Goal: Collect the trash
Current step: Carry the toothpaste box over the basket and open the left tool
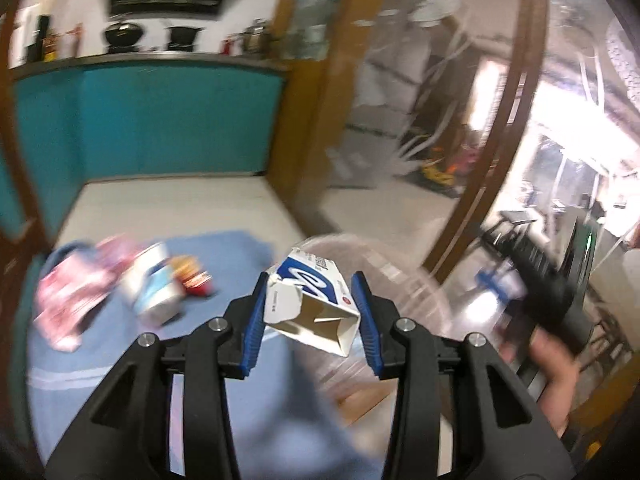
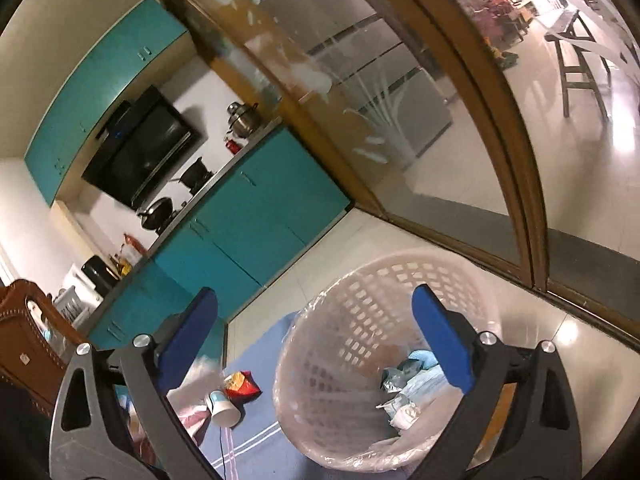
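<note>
Kitchen floor: left claw [image 1: 310, 312] grips carton [image 1: 316, 304].

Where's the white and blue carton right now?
In the left wrist view, the white and blue carton sits centre frame between the left gripper pads, held above the blue mat, with the remaining wrappers and paper cup to its left.

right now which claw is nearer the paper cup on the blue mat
Left, as far as the views show. The left claw, shut on a carton, is beside the paper cup. The right claw hangs open over the basket, further off.
</note>
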Available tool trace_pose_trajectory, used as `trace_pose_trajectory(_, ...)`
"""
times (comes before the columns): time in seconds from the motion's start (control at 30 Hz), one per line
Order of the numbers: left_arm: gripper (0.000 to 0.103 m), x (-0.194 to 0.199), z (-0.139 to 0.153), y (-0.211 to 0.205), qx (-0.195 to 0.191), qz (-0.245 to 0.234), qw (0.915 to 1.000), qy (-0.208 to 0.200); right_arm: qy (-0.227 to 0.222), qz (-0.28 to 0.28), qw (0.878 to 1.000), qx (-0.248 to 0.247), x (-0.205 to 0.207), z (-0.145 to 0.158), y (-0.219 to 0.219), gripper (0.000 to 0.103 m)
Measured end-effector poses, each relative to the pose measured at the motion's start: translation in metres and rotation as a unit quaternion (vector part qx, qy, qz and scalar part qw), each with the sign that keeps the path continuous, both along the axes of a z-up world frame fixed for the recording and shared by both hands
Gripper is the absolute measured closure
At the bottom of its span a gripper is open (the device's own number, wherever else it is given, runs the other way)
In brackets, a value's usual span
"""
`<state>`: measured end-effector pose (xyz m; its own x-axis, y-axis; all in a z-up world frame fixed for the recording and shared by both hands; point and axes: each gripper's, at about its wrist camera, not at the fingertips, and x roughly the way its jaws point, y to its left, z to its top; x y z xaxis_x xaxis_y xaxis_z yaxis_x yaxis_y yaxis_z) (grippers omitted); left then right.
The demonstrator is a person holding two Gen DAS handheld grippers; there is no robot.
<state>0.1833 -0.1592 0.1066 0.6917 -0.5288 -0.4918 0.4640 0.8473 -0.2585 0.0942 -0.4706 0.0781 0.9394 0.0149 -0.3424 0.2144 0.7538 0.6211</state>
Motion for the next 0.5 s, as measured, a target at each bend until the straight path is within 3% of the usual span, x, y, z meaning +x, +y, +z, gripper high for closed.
trace_pose_trajectory(0.07, 0.046, 0.018, 0.003, -0.028, -0.011, -0.018, 0.9997, 0.011, -0.005, -0.006, 1.0, -0.006, -0.002, 0.002, -0.001, 0.007)
trace_pose_trajectory(0.13, 0.033, 0.033, -0.006, -0.044, 0.002, -0.017, 0.9994, 0.03, -0.006, -0.001, 1.0, -0.014, 0.0, 0.005, 0.0, 0.007)
trace_pose_trajectory(0.23, 0.032, 0.035, -0.025, -0.037, 0.045, 0.017, 0.9981, 0.04, 0.005, 0.03, 0.999, -0.025, 0.005, 0.004, 0.01, 0.007)
trace_pose_trajectory(0.37, 0.023, 0.006, -0.042, 0.018, 0.076, 0.067, 0.9944, 0.029, 0.031, 0.091, 0.993, -0.07, 0.016, 0.004, 0.045, 0.007)
trace_pose_trajectory(0.5, 0.017, -0.027, -0.058, 0.092, 0.112, 0.139, 0.9837, 0.024, 0.06, 0.184, 0.972, -0.131, 0.021, 0.0, 0.109, 0.007)
